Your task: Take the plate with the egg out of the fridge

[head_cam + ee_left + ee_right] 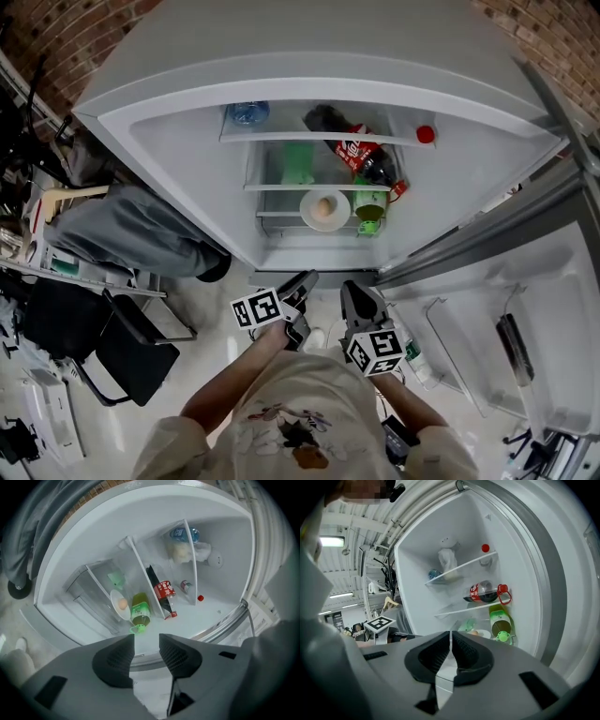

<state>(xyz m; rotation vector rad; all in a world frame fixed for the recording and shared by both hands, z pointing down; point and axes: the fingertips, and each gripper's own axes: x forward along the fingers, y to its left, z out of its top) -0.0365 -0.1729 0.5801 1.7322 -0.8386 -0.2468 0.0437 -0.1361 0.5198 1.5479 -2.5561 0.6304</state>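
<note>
The fridge stands open. A white plate with a brown egg rests on its lower shelf, next to a lying green bottle. The plate and egg also show in the left gripper view, and the plate's edge in the right gripper view. My left gripper hangs in front of the fridge's bottom edge, open, with nothing between its fingers. My right gripper is beside it, shut and empty, its pads touching. Both are well short of the plate.
A cola bottle lies on the middle shelf and a red cap and a water bottle on the top one. The open door swings out at the right. A person in grey trousers and a black chair stand left.
</note>
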